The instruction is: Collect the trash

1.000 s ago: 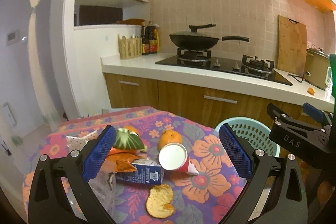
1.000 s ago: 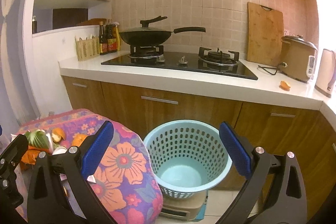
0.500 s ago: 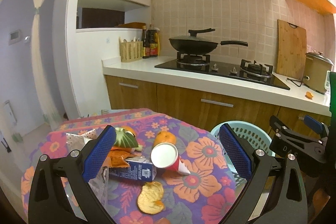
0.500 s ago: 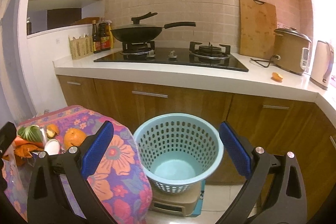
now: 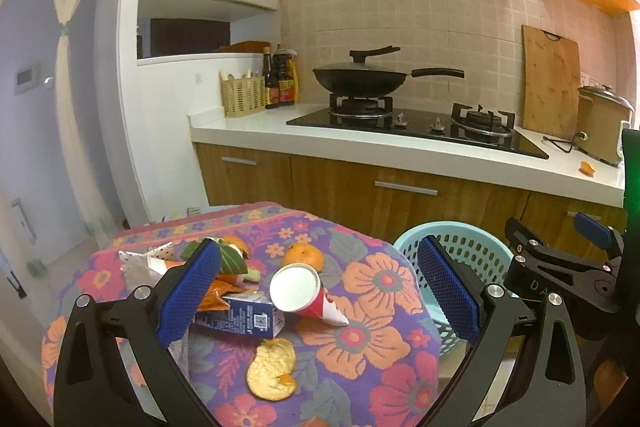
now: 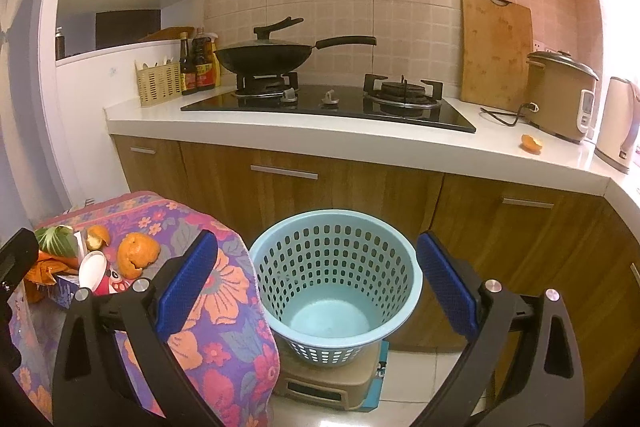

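Nothing collected yet, judging by the bare bottom of the pale blue basket [image 6: 335,279], seen standing on a box-like device on the floor, just right of the table. All the trash left on the flowered tablecloth [image 5: 376,343]: a tipped paper cup [image 5: 301,290] with its white mouth facing near, leaning on a blue carton [image 5: 244,319]; a flat piece of orange peel [image 5: 271,369] nearest of all; a curled orange peel [image 5: 302,254] farther back; an orange wrapper [image 5: 218,297], a green leaf [image 5: 228,261] and a crumpled foil wrapper [image 5: 142,261] to the left.

Left gripper [image 5: 316,291] spread wide and empty, above the pile, with the cup between its blue pads. Right gripper [image 6: 316,283] equally wide and empty, framing the basket from above. Whole job apparently ahead: every piece to be picked off the cloth and dropped in the basket, the cup looking the likeliest first grab.
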`<control>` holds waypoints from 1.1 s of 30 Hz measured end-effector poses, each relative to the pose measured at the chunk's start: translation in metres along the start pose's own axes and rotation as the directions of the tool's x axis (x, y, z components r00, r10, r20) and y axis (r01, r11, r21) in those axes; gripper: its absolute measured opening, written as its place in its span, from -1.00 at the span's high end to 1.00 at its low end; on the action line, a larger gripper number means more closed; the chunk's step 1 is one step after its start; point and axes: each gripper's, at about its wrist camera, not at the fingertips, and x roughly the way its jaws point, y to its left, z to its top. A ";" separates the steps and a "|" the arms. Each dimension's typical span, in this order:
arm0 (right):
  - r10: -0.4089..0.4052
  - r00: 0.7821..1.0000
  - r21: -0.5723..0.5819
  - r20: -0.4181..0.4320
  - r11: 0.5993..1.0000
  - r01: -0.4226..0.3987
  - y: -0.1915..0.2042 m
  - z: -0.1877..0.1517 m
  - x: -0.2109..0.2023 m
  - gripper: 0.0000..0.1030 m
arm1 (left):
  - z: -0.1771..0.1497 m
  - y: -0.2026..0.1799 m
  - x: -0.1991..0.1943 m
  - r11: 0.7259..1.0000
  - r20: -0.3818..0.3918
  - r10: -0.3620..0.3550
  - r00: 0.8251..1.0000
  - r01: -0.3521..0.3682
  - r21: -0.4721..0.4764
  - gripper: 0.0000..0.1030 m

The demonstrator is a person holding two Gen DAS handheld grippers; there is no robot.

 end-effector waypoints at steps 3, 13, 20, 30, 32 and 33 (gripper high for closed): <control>0.006 1.000 0.013 -0.001 1.000 -0.006 -0.005 0.002 0.001 -0.83 | 0.000 -0.002 0.002 1.000 -0.007 0.005 1.000 -0.005 -0.004 -0.85; 0.004 1.000 0.015 0.000 1.000 -0.004 -0.008 0.003 0.000 -0.83 | 0.000 -0.004 0.001 1.000 -0.010 -0.001 1.000 0.001 0.002 -0.85; -0.006 1.000 0.010 -0.004 1.000 0.006 -0.007 0.003 0.000 -0.83 | 0.000 -0.005 0.000 1.000 -0.007 0.002 1.000 -0.002 0.001 -0.85; -0.002 1.000 -0.008 -0.015 1.000 0.002 0.001 0.002 0.004 -0.79 | -0.002 0.009 0.000 0.999 -0.016 0.022 1.000 -0.022 -0.026 -0.85; 0.011 1.000 -0.014 -0.023 1.000 -0.011 0.005 0.001 0.006 -0.75 | -0.005 0.015 -0.002 0.999 -0.018 0.044 0.999 -0.045 -0.030 -0.85; 0.018 1.000 -0.018 -0.026 1.000 -0.018 0.007 0.000 0.006 -0.74 | -0.007 0.018 -0.004 0.998 -0.016 0.061 0.998 -0.062 -0.031 -0.85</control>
